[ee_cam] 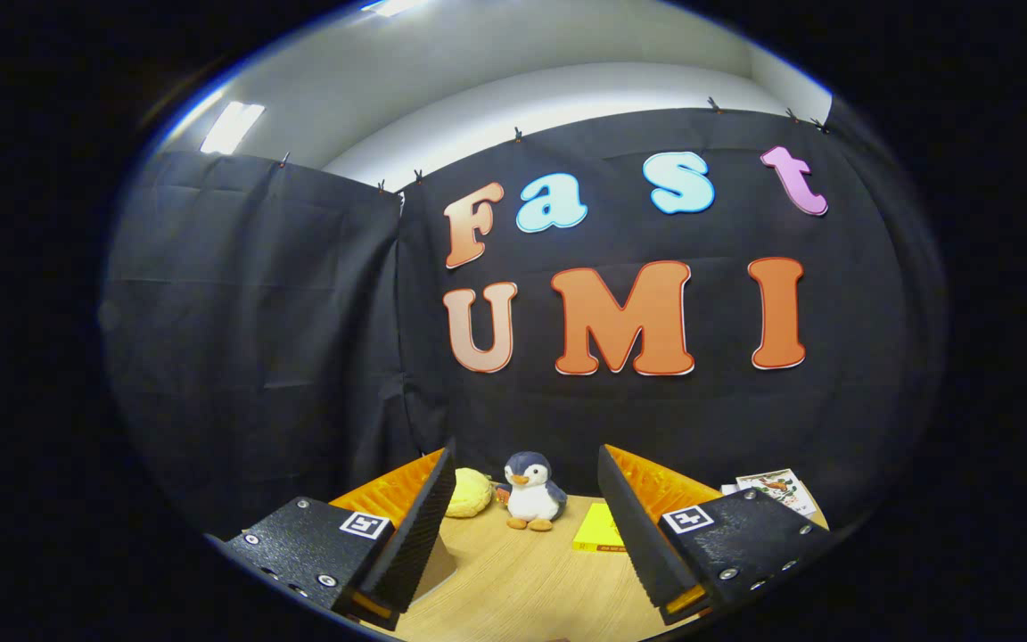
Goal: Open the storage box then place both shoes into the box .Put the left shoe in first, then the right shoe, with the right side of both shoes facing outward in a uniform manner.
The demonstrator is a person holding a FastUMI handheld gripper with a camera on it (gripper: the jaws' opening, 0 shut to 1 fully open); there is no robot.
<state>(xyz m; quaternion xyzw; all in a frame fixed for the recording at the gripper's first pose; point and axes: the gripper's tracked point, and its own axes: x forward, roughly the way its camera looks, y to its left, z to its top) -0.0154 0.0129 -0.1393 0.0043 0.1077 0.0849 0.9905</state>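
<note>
My gripper is held up and tilted toward the booth's back wall, open, with nothing between its fingers. Its two fingers stand wide apart over the wooden table. Beyond the fingers, at the table's far edge against the black cloth, sits a plush penguin.
A yellow soft toy lies left of the penguin, just past the left finger. A flat yellow booklet rests on the table beside the right finger. A printed card lies at the far right of the table.
</note>
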